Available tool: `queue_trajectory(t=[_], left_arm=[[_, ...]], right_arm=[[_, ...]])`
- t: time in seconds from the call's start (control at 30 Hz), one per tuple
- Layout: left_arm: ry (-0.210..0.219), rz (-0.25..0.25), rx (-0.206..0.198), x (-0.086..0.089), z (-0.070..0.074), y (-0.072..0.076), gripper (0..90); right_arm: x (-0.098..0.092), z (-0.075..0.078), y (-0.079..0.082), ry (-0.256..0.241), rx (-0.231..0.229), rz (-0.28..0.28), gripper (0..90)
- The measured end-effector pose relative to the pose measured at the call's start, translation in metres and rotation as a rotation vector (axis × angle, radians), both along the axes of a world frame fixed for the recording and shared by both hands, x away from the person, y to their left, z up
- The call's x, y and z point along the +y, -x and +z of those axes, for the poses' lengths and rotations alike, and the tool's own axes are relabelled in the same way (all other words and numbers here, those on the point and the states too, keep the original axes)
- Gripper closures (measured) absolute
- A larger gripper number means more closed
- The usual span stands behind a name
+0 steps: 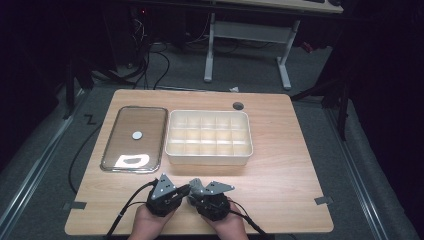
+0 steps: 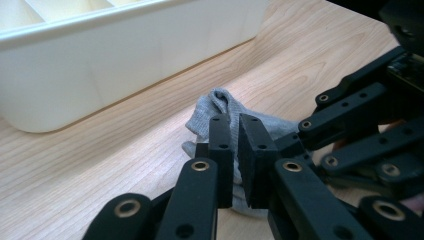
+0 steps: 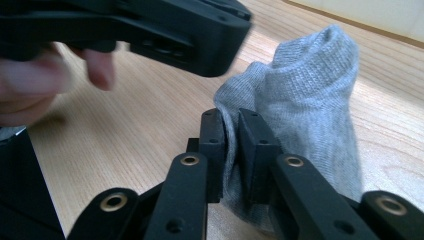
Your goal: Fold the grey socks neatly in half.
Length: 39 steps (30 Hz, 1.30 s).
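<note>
Both your left gripper (image 2: 235,150) and right gripper (image 3: 231,145) pinch the grey sock (image 3: 305,105) before the white organiser (image 1: 209,137); keep tension even.

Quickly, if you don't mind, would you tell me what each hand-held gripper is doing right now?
Left hand-held gripper: closed on the grey sock.
Right hand-held gripper: closed on the same grey sock.

Grey sock (image 3: 305,95), bunched, on wooden table (image 1: 280,165)
</note>
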<state>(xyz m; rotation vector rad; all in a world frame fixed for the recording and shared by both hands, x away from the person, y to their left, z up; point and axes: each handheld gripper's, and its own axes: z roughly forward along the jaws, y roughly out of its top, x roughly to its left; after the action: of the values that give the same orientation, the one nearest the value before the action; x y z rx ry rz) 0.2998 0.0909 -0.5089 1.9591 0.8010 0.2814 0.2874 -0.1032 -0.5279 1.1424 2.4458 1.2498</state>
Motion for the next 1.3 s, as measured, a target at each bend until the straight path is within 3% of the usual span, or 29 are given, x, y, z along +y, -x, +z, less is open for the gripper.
queue_trajectory(t=[0.17, 0.4, 0.5, 0.57, 0.63, 0.7, 0.8, 0.9, 1.0, 1.07, 1.13, 1.3], left_arm=[[-0.032, 0.004, 0.025, -0.002, -0.012, -0.007, 86.8], [-0.042, 0.018, 0.02, -0.003, -0.018, -0.008, 85.5], [-0.046, 0.02, 0.012, -0.003, -0.019, -0.008, 83.8], [-0.044, 0.025, 0.007, -0.003, -0.018, -0.008, 83.0], [-0.043, 0.027, -0.002, -0.004, -0.018, -0.007, 82.4], [-0.041, 0.026, 0.002, -0.004, -0.018, -0.007, 82.3], [-0.049, 0.024, -0.007, -0.006, -0.018, -0.006, 82.3], [-0.05, 0.02, -0.02, -0.008, -0.018, -0.005, 82.2], [-0.028, 0.004, -0.024, -0.008, -0.011, 0.0, 79.8], [0.004, -0.024, -0.053, -0.012, -0.001, 0.009, 79.6], [0.007, -0.05, -0.075, -0.018, 0.004, 0.015, 79.6], [-0.04, -0.068, -0.023, -0.022, -0.012, 0.012, 79.9]], right_arm=[[0.0, 0.0, 0.001, -0.01, -0.003, 0.016, 72.3], [-0.004, 0.004, 0.01, -0.016, -0.023, -0.011, 65.1], [-0.01, 0.015, 0.017, -0.045, -0.051, -0.008, 68.0], [-0.017, 0.029, 0.022, -0.059, -0.101, -0.011, 71.9], [-0.023, 0.04, 0.021, -0.043, -0.146, -0.034, 76.5], [-0.027, 0.043, 0.015, -0.005, -0.152, -0.043, 82.6], [-0.031, 0.031, 0.006, 0.066, -0.117, -0.04, 85.5], [-0.031, 0.009, 0.0, 0.122, -0.061, -0.052, 85.5], [-0.033, 0.007, 0.0, 0.107, -0.061, -0.061, 85.6], [-0.032, 0.006, 0.001, 0.111, -0.067, -0.06, 85.6], [-0.033, 0.005, 0.001, 0.107, -0.068, -0.058, 85.8], [-0.034, 0.004, 0.0, 0.094, -0.067, -0.056, 85.8]])
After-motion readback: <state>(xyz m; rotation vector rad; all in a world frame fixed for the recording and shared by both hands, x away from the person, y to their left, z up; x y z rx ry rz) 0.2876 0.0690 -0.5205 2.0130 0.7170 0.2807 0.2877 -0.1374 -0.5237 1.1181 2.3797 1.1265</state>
